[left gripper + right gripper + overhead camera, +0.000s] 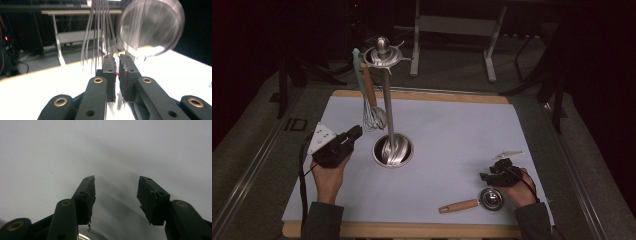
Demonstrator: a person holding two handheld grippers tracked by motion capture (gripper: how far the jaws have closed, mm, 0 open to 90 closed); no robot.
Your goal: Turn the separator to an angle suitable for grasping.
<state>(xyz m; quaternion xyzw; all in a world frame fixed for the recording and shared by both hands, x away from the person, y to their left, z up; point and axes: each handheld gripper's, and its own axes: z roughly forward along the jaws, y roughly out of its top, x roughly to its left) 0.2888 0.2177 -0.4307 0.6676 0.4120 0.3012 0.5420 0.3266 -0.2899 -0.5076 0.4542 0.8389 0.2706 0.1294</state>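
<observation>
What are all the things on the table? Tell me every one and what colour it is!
utensil stand: one, shiny silver, upright pole on a round base near the middle of the mat.
whisk: one, silver wires with a wooden handle, hanging from the stand's top ring on its left side.
mint-green handle: one, pale green, hanging beside the whisk; its lower end is hard to make out.
ladle: one, silver bowl with a wooden handle, lying flat near the front edge.
mat: one, pale blue-white, covering a wooden board.
left gripper: one, black, held left of the stand's base, jaws a narrow gap apart with nothing between.
right gripper: one, black, jaws open, just above the ladle's bowl.
</observation>
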